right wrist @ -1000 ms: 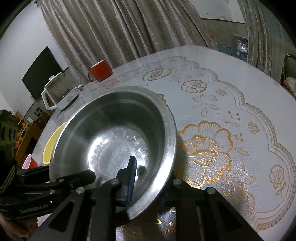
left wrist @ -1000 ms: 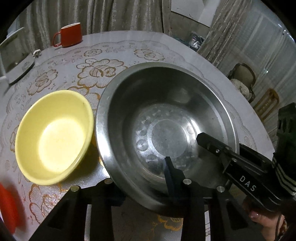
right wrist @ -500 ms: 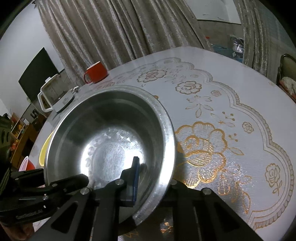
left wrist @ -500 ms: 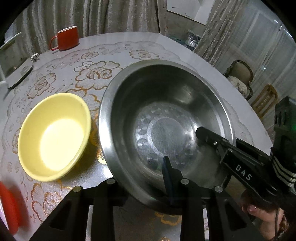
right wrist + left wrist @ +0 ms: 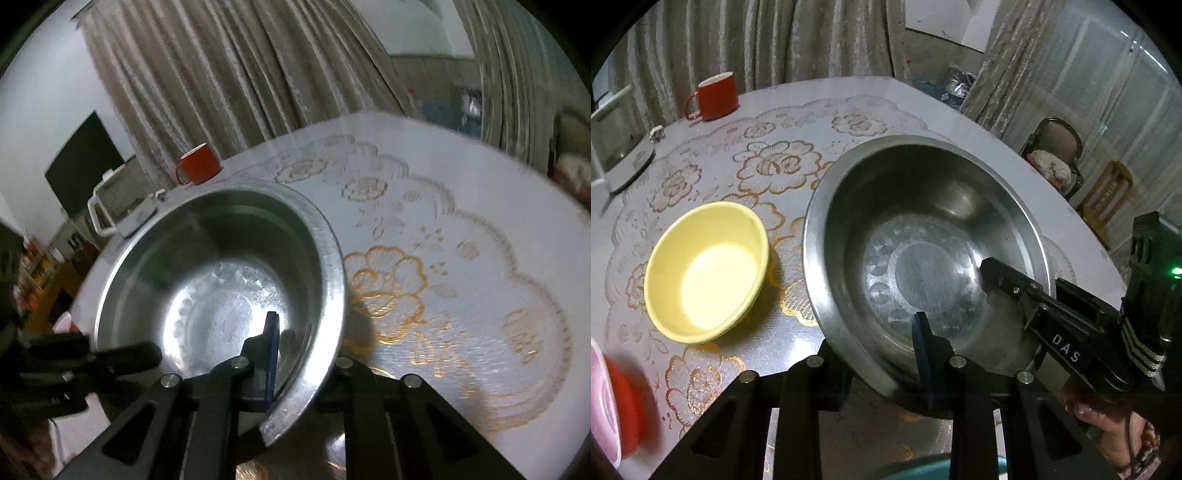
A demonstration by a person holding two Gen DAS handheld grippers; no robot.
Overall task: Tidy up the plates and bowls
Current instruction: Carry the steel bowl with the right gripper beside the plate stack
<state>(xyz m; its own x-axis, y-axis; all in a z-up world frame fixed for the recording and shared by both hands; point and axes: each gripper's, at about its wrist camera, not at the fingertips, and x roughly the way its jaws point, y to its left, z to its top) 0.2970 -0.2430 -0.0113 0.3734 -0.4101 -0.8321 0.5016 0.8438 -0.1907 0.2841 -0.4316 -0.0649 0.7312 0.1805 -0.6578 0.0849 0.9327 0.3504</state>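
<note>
A large steel bowl point(image 5: 923, 236) is held tilted above the table by both grippers. My left gripper point(image 5: 882, 373) is shut on its near rim, one finger inside and one outside. My right gripper point(image 5: 299, 369) is shut on the rim at the opposite side; it also shows in the left wrist view point(image 5: 1027, 295). The steel bowl fills the left of the right wrist view point(image 5: 221, 280). A yellow bowl point(image 5: 705, 269) sits empty on the table to the left of the steel bowl.
A red mug point(image 5: 714, 96) stands at the far edge of the floral tablecloth point(image 5: 775, 166). A white kettle base point(image 5: 617, 147) is at far left. A red and pink object point(image 5: 613, 398) lies at near left. Chairs point(image 5: 1056, 155) stand beyond the table's right edge.
The steel bowl has risen and tilted, held by both grippers, and moved right, away from the yellow bowl. The right wrist view swung upward and is blurred.
</note>
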